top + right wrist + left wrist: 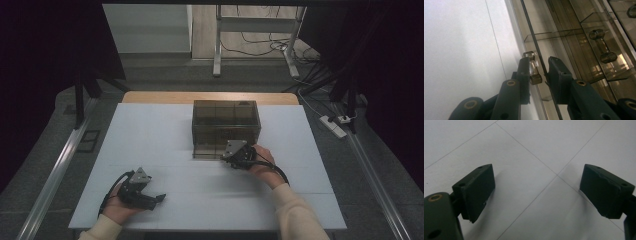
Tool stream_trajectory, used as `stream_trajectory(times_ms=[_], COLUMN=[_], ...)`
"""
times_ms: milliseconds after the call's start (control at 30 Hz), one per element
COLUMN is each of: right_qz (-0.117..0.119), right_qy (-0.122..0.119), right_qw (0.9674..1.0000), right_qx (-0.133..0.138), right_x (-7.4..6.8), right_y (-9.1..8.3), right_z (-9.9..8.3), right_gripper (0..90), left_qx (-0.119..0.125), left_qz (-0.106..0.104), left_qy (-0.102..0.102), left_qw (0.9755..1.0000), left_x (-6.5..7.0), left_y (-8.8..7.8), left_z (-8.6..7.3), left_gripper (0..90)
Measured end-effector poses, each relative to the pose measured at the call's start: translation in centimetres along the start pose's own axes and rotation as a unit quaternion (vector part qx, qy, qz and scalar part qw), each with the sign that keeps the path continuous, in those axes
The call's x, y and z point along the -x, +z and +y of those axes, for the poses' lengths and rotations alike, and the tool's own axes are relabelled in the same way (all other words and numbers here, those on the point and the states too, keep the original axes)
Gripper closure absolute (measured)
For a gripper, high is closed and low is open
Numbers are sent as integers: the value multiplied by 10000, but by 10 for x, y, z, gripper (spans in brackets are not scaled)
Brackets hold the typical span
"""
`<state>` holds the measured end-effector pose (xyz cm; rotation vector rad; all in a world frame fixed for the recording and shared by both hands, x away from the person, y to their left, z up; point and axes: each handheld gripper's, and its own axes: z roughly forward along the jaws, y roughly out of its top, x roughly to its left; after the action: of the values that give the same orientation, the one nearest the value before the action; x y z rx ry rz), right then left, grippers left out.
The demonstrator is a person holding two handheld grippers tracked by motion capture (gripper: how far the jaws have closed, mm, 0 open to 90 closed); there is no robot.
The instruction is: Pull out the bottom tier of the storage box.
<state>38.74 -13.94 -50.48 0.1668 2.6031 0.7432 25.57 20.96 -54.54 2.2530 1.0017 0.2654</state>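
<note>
A smoky see-through drawer box [226, 125] stands at the middle of the white table [150, 135]. My right gripper [235, 154] is at the lower front of the box, near its right corner. In the right gripper view its jaws [537, 71] pinch a small clear drawer handle [533, 68] together with the thin front panel behind it. A second handle [602, 48] shows on another drawer of the box [574, 30]. My left gripper [156, 198] rests on the table at the near left, held by a hand. It stands open [536, 187] with bare table between its jaws.
A wooden strip [210, 97] edges the table's far side. Metal rails [60, 165] run along both sides of the table. On the floor beyond are a power strip [334, 125], cables and a stand's legs [217, 55].
</note>
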Motion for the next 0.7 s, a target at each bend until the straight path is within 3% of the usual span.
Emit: stream_trajectory(times_ms=[700], right_qz=[116], right_qy=[-38], right_qw=[9999], right_qx=[20], right_x=[-2], right_y=[-4], right_z=[-2], right_gripper=[708], left_qx=[4], left_qz=[-3], left_qy=[-3], left_qw=[10000], left_x=[0], left_y=[0], left_z=[0], left_gripper=[125])
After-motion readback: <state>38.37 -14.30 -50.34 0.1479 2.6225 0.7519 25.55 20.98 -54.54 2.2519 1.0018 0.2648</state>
